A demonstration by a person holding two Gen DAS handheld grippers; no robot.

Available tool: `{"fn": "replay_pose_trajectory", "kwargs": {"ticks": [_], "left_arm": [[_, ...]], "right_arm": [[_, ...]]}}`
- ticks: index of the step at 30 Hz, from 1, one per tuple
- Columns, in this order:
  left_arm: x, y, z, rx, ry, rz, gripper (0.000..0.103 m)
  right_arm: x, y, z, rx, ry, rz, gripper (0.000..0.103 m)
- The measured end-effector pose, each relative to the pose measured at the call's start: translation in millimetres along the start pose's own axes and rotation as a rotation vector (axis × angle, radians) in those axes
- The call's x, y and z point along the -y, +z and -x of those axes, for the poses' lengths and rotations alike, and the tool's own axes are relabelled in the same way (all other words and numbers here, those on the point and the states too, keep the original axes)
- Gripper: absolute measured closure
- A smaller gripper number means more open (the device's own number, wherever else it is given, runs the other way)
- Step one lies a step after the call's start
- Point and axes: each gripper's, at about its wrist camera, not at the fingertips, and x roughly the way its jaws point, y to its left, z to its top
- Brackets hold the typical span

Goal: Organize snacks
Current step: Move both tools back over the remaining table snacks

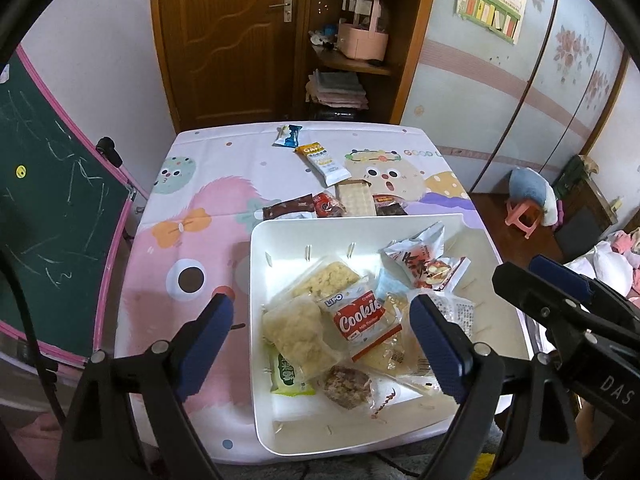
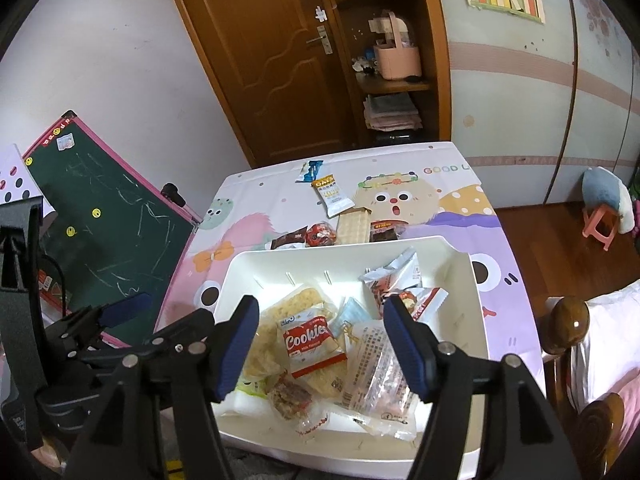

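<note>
A white plastic bin point(image 1: 256, 280) sits at the near edge of the table, on a cartoon-printed tablecloth point(image 1: 192, 208), and most of the snacks are already in it. On top of the pile lies a red-and-white Cookie packet point(image 1: 360, 320), with a clear bag of pale puffed snack point(image 1: 296, 328) touching its left side and a yellow crumbly cake in clear wrap point(image 1: 324, 280) behind it. A green-labelled packet point(image 1: 288, 376) and a brown cereal bar in clear wrap point(image 1: 346, 386) lie toward the bin's near edge. A red-and-white crinkled bag point(image 1: 420, 256) leans in the far right corner of the bin.

Just beyond the bin's far wall, on the cloth, lie a dark brown wrapper point(image 1: 288, 208), a red round-printed packet point(image 1: 328, 204) and a white wafer block point(image 1: 356, 198), close together. Further toward the far edge of the tabletop are an oat bar in a white and orange wrapper point(image 1: 324, 162) and a blue-and-white sachet point(image 1: 287, 135).

The left gripper point(image 1: 322, 320) hangs over the bin's left part with its jaws wide apart and nothing between the pads. The right gripper point(image 2: 322, 332) hangs over the middle of the bin, jaws also spread, the pads pressing on nothing; a clear printed bag point(image 2: 376, 372) lies in the bin below it.
</note>
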Motion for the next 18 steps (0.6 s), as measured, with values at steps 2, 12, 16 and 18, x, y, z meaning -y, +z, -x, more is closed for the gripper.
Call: {"fn": "replay_pose_trajectory", "kwargs": {"ticks": [2,12,16,18], "left_arm": [[0,0,-1,-0.007,0.000,0.002,0.014],[-3,-1,-8,-0.025,-0.009,0.006,0.014],[-3,0,-15,-0.039,-0.009,0.005,0.014],[-4,1,-18,-0.043,-0.010,0.003,0.014]], "right_arm": [[0,-1,-2,-0.006,-0.001,-0.002,0.038],[3,-3,-10,-0.032,0.006,-0.018,0.038],[5,-4,-17,-0.049,0.009,-0.025,0.038],[5,-4,-23,-0.061,0.010,-0.028,0.038]]}}
